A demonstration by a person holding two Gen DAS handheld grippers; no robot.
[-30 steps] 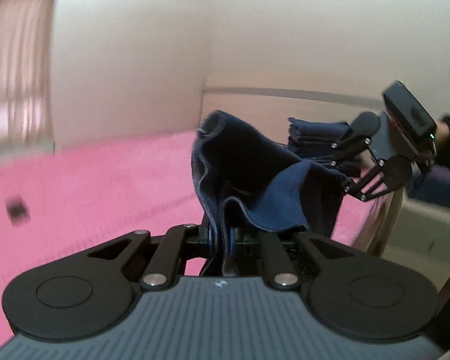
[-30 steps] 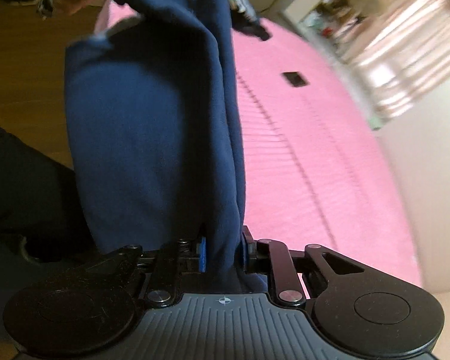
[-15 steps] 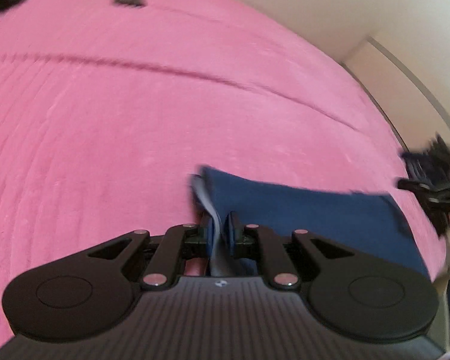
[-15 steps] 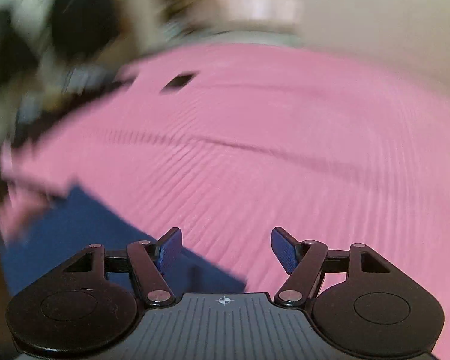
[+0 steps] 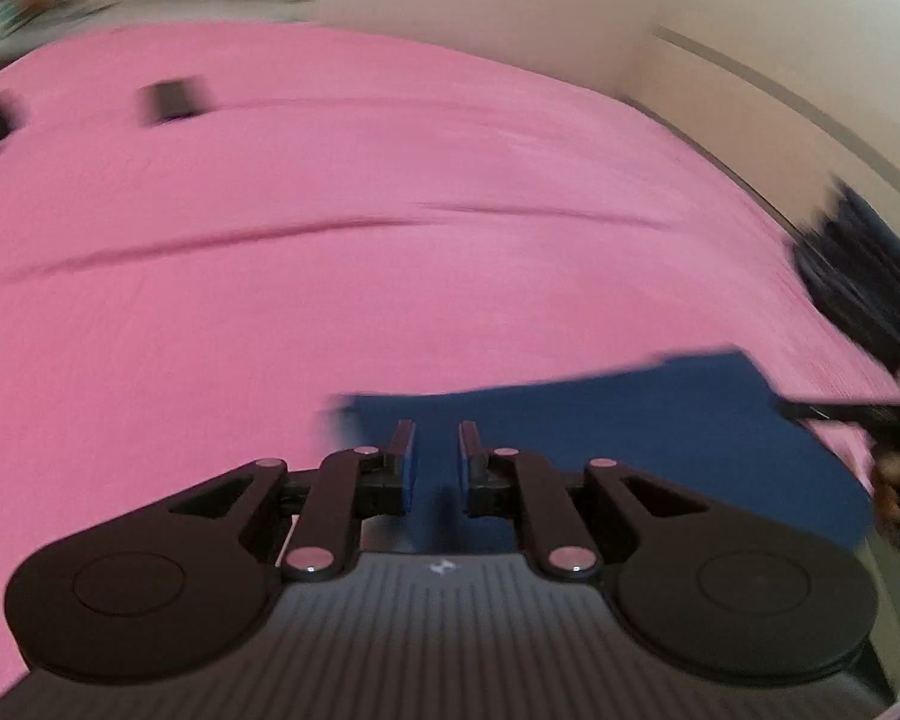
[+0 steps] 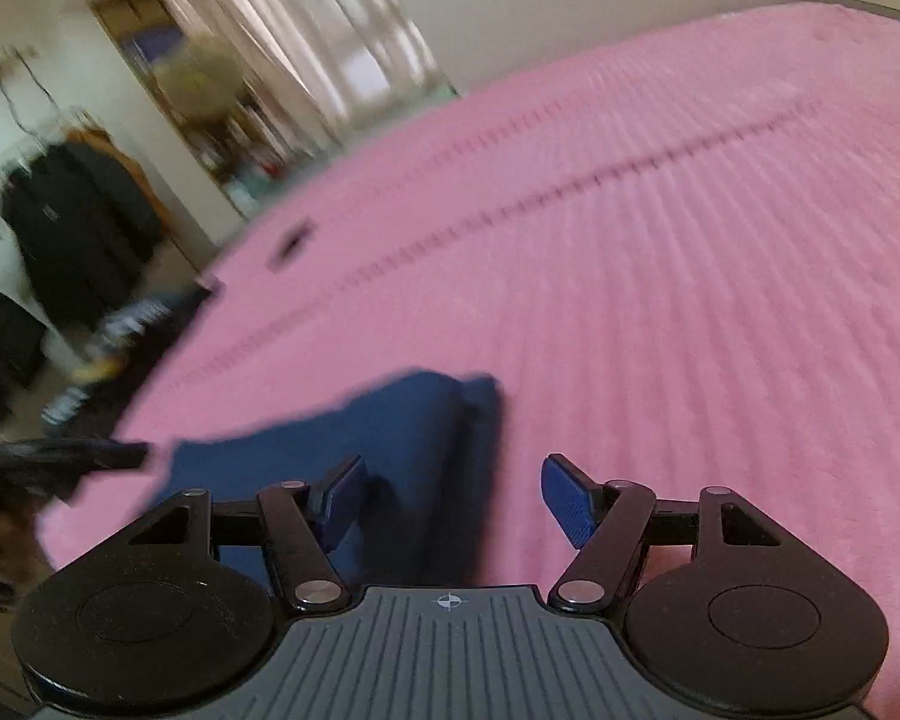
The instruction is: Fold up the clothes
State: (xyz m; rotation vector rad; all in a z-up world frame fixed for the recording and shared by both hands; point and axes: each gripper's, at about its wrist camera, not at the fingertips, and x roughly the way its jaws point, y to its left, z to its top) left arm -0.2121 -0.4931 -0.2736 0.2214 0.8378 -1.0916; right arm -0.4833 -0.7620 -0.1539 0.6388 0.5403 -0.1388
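A folded navy blue garment [image 5: 630, 426] lies flat on the pink bedspread [image 5: 330, 276] near its front edge. My left gripper [image 5: 437, 444] hovers just above the garment's left end with its jaws a little apart and nothing between them. In the right wrist view the garment [image 6: 390, 438] lies under and to the left of my right gripper [image 6: 453, 498], which is wide open and empty. The right gripper shows at the right edge of the left wrist view [image 5: 858, 414]. The left gripper shows at the left edge of the right wrist view [image 6: 48, 459].
A small dark flat object [image 5: 171, 99] lies far back on the bed; it also shows in the right wrist view [image 6: 288, 246]. A stack of dark folded clothes [image 5: 852, 276] sits at the bed's right side. Hanging coats [image 6: 72, 222] and shelves stand beyond the bed.
Both grippers carried the garment down and laid it flat on the bed. The right gripper let go first and is wide open; the left gripper has now let go and pulled back slightly.
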